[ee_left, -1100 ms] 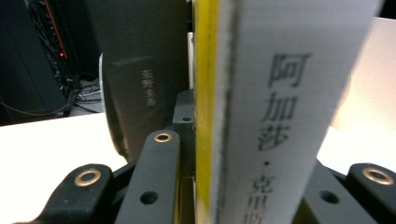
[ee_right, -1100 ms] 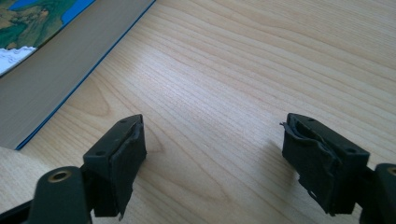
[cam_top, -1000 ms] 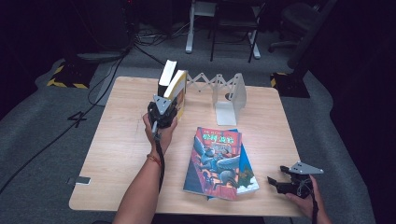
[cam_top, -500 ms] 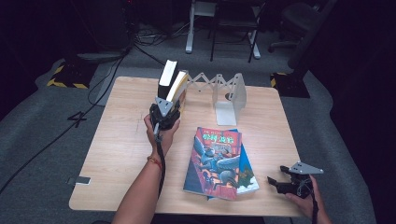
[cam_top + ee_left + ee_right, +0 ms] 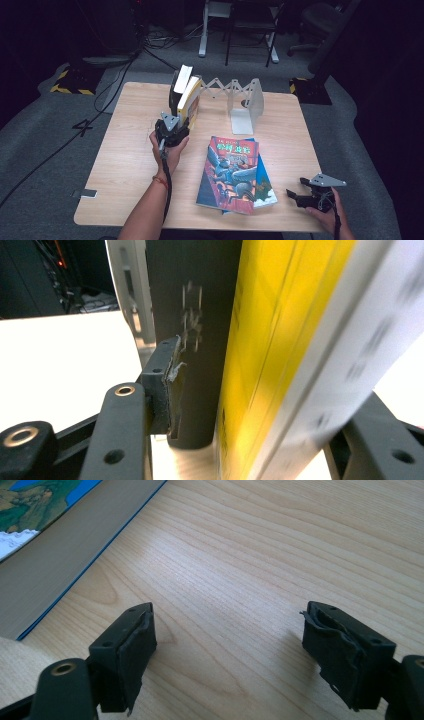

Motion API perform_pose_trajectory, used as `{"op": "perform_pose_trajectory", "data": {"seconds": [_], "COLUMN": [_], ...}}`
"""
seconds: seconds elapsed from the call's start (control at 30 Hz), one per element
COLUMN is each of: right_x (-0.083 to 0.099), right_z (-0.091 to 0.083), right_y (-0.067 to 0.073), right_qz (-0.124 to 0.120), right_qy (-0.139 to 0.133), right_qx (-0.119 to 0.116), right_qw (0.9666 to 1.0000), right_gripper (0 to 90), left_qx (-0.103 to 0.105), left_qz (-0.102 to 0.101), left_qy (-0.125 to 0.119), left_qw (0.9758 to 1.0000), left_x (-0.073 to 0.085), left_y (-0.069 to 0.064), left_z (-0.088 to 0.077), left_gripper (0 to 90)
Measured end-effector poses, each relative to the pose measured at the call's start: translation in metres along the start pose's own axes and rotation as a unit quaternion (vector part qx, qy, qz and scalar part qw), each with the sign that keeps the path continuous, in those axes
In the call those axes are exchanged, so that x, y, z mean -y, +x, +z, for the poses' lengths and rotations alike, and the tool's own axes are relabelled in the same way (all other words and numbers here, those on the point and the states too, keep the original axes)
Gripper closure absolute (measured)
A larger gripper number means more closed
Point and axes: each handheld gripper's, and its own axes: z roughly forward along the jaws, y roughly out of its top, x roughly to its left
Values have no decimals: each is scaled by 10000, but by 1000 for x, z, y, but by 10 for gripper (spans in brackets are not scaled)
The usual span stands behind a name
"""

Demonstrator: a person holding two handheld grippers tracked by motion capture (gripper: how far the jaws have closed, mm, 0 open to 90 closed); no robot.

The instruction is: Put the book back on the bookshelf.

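Two books stand on end at the far left of the table: a dark book [image 5: 179, 86] and a yellow-spined book [image 5: 190, 101] leaning against it. My left gripper [image 5: 175, 122] sits at their near edge. In the left gripper view the dark book [image 5: 200, 340] and the yellow book [image 5: 270, 365] lie between its jaws. The jaws have just been opening; the left pad [image 5: 167, 385] is beside the dark spine and the right jaw stands off the pages. My right gripper [image 5: 296, 195] hovers open over bare wood at the front right, nothing between its fingers [image 5: 235, 650].
A white accordion book rack [image 5: 245, 100] stretches from the standing books toward the table's far middle. Two books lie flat and stacked near the front, an illustrated one [image 5: 232, 172] on a blue one [image 5: 266, 189]; its edge [image 5: 60, 555] lies left of my right gripper. The table [image 5: 125, 150] is light wood.
My left gripper has sunk lower along the standing books, toward the table. The yellow book leans closer to the dark one. The right hand has kept still.
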Motion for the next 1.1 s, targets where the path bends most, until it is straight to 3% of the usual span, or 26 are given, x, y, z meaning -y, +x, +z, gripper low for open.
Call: {"op": "perform_pose_trajectory", "data": {"seconds": [0.27, 0.37, 0.4, 0.43, 0.77, 1.1], "right_x": [0, 0, 0, 0, 0, 0], "right_z": [0, 0, 0, 0, 0, 0], "right_y": [0, 0, 0, 0, 0, 0], "right_qz": [4, 4, 7, 6, 9, 4], "right_qy": [0, -6, -5, -8, -3, 2], "right_qx": [7, 14, 18, 19, 16, 4], "right_qw": [10000, 10000, 10000, 10000, 10000, 10000], "right_gripper": [216, 215, 215, 215, 215, 215], "left_qx": [114, 64, 30, -4, -411, -106], "left_qz": [188, 386, 382, 338, 25, -25], "left_qy": [249, 569, 572, 549, 600, 686], "left_qw": [9994, 9976, 9976, 9979, 9973, 9976], "left_x": [18, 22, 23, 24, 16, 13], "left_y": [1, -4, -5, -6, -18, -14], "left_z": [-1, 2, 3, 3, 19, 26], "left_gripper": [564, 645, 714, 726, 744, 706]}}
